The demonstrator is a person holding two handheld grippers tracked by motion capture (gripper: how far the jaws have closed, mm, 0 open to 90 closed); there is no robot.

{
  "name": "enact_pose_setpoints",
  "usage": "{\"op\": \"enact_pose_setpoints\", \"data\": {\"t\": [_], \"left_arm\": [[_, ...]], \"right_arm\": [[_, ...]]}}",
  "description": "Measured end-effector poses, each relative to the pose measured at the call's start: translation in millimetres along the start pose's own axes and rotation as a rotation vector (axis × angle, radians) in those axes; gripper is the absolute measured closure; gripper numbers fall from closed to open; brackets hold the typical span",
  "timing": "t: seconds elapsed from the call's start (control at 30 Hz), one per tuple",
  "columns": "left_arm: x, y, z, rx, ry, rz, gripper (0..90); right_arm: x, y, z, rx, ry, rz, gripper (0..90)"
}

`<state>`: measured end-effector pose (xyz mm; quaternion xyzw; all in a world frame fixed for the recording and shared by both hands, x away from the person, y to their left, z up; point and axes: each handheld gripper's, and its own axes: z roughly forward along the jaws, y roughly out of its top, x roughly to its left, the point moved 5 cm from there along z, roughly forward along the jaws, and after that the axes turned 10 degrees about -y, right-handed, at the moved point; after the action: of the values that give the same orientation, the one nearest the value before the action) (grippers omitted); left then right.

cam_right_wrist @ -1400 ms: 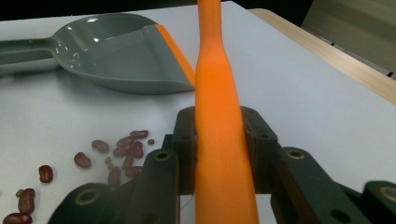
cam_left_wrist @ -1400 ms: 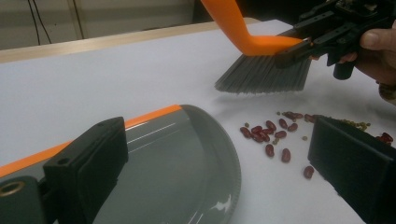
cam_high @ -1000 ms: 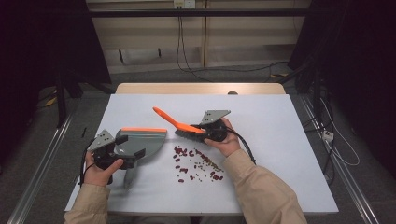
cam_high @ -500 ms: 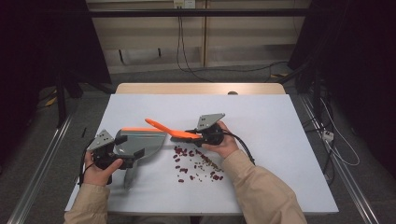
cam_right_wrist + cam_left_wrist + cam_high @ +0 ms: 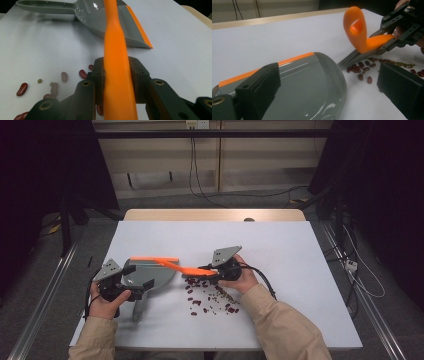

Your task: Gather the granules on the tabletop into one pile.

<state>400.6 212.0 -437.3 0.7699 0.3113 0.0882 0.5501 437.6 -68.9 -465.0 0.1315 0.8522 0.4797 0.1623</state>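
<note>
1. Nearest the person, a loose scatter of beans (image 5: 210,302) lies on the smooth white table (image 5: 300,270): small, glossy, dark red kidney shapes, with a few tiny greenish ones among them.
2. At near left sits the grey dustpan (image 5: 150,276), hard shiny plastic, rounded at the back, with a straight orange lip (image 5: 147,259) along its far edge and a long flat handle pointing toward the person.
3. The left hand-held gripper (image 5: 135,282) hovers at the dustpan; in the left gripper view its chunky black jaws stand spread, one over the pan, one off its rim, pinching nothing I can see.
4. Just right of the pan, the right hand-held gripper (image 5: 207,272) is clamped tight on the brush handle (image 5: 116,75), smooth orange plastic, flat and tapering.
5. That handle stretches left over the pan's far side; the grey bristles (image 5: 352,58) meet the table beside the beans.
6. Farthest, a pale wooden edge (image 5: 215,215) borders the table.
</note>
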Motion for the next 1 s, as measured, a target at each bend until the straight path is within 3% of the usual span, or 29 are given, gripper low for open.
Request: {"op": "enact_pose_setpoints", "data": {"t": [0.4,1.0], "left_arm": [[-0.5,0.1,1.5,0.002,-0.001,0.003,5.0],[-2.0,0.5,2.7,0.000,-0.002,0.001,5.0]], "right_arm": [[12.8,-1.4,-9.6,0.013,0.039,-0.027,69.9],[23.9,-4.2,-19.8,0.018,0.052,-0.017,69.9]]}}
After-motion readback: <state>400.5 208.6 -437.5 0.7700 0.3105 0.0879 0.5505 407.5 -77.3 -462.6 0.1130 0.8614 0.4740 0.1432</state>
